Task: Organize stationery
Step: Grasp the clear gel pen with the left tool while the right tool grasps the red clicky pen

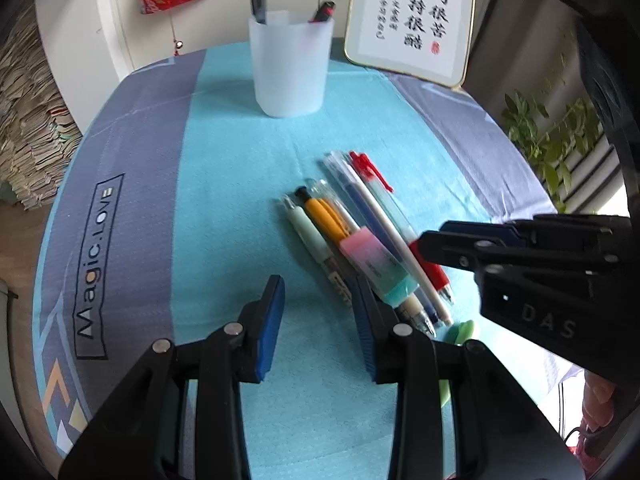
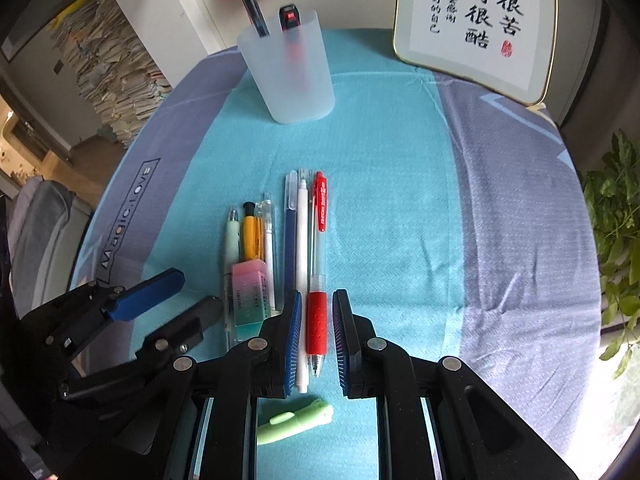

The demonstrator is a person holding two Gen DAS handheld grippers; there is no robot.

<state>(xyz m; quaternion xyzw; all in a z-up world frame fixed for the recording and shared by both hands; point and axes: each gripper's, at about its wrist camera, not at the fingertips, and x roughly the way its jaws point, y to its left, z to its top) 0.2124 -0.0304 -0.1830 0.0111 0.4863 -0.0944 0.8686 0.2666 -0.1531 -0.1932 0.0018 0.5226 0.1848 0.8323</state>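
Several pens lie side by side on the blue cloth [image 2: 400,220], a pink-and-green eraser [image 2: 250,296] resting on the left ones. My right gripper [image 2: 318,332] hangs just above the red pen [image 2: 317,312]. Its jaws stand narrowly open on either side of the pen's rubber grip, and the pads do not touch it. In the left wrist view, my left gripper [image 1: 320,320] is open over bare cloth, left of the pens [image 1: 320,236], its right finger beside the eraser [image 1: 372,260]. The right gripper [image 1: 430,236] reaches in over the red pen [image 1: 436,274]. A frosted cup [image 2: 288,68] at the back holds two pens.
A framed calligraphy panel [image 2: 476,20] leans at the back right. A small green plastic piece [image 2: 296,420] lies near the front, under my right gripper. A leafy plant [image 2: 616,240] stands past the table's right edge and stacked papers [image 2: 116,80] on the left.
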